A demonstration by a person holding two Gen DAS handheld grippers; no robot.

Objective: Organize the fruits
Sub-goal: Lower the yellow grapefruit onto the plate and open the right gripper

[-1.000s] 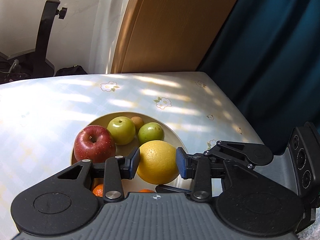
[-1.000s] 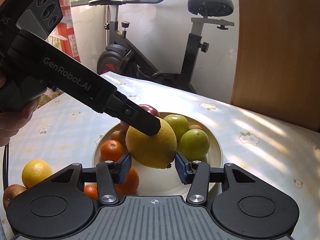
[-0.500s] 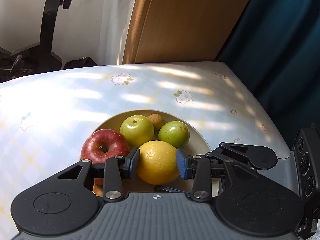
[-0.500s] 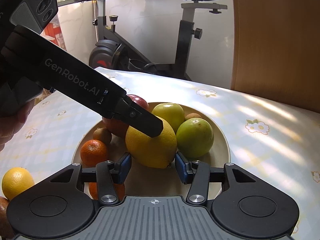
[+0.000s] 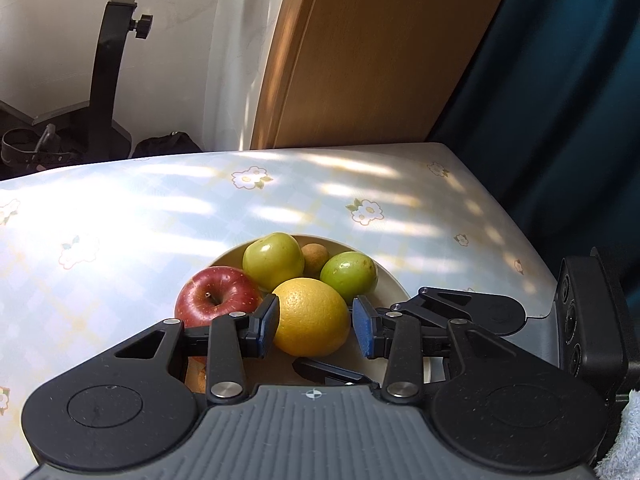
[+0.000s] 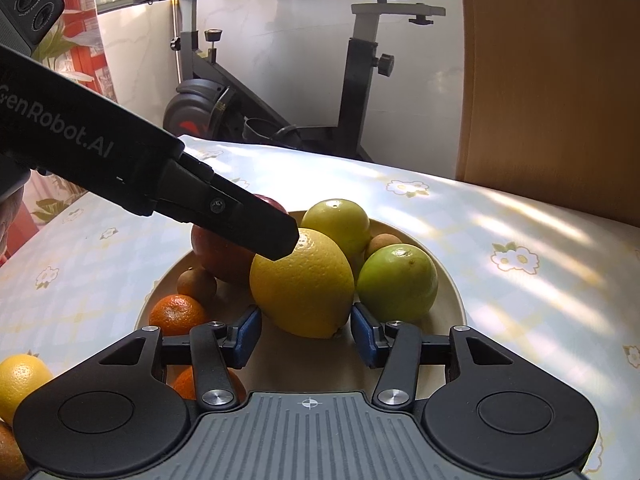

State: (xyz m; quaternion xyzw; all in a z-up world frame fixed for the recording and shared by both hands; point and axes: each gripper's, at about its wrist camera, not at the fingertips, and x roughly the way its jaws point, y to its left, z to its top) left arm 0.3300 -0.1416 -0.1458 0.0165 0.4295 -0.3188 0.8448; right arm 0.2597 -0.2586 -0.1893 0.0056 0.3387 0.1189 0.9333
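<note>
Spreading under everything is the floral worktop (image 5: 120,216), with the cream plate (image 6: 454,300) on it. Angled down from ten o'clock in the right wrist view, the left gripper (image 5: 314,320) has its jaws clamped on the big yellow citrus (image 6: 302,284) at the plate's middle, one finger pressed on the fruit's top. The right gripper (image 6: 306,334) points down at the same fruit from six o'clock, jaws apart and gripping nothing. A red apple (image 5: 218,296) sits at nine o'clock of the citrus, two green fruits (image 5: 274,260) at twelve.
</note>
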